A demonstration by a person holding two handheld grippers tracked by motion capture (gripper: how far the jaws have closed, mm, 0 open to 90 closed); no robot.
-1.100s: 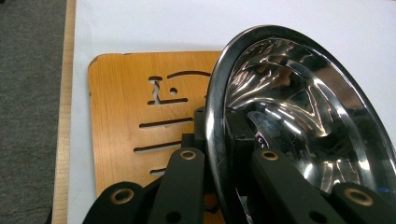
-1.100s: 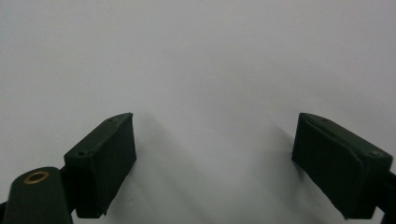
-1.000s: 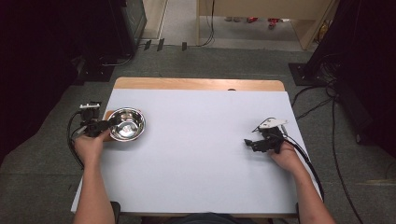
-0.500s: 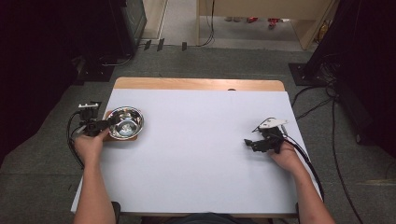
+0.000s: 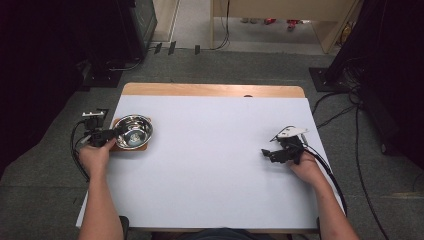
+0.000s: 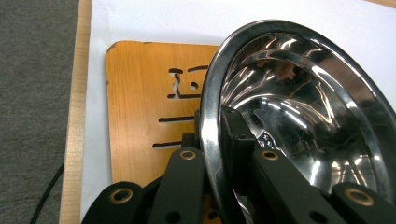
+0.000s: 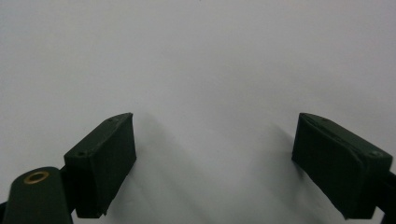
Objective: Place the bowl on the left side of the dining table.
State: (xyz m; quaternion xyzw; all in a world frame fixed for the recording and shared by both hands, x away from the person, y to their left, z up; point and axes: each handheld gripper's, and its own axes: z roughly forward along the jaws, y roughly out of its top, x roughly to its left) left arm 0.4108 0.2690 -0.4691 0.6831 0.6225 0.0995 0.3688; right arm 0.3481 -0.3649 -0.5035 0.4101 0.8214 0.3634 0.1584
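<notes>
My left gripper (image 5: pixel 111 137) is clamped on the near rim of the steel bowl (image 5: pixel 134 131), one jaw inside the polished wall and the other outside it, so the thin metal edge sits pinched between them. I take it at the rim because the bowl's rounded, slick body offers nothing else for two flat jaws to bite on. In the left gripper view the bowl (image 6: pixel 299 116) looks tipped toward me, its rim running steeply across the picture, which I judge comes from holding it by one side only.

The bowl sits over the wooden mat (image 6: pixel 149 107), a small board with slots cut through it, lying at the left edge of the white sheet (image 5: pixel 215 165) that covers the bench (image 5: pixel 210 90). From the high view I cannot tell whether the bowl's base is touching the mat or hanging just above it. Either way the mat seems meant as its resting place, keeping the metal off the sheet.

My right gripper (image 5: pixel 272 154) rests well apart, over the bare right side of the sheet, jaws spread wide with nothing between them. I keep it there out of the way, since one hand is enough for a light bowl.
</notes>
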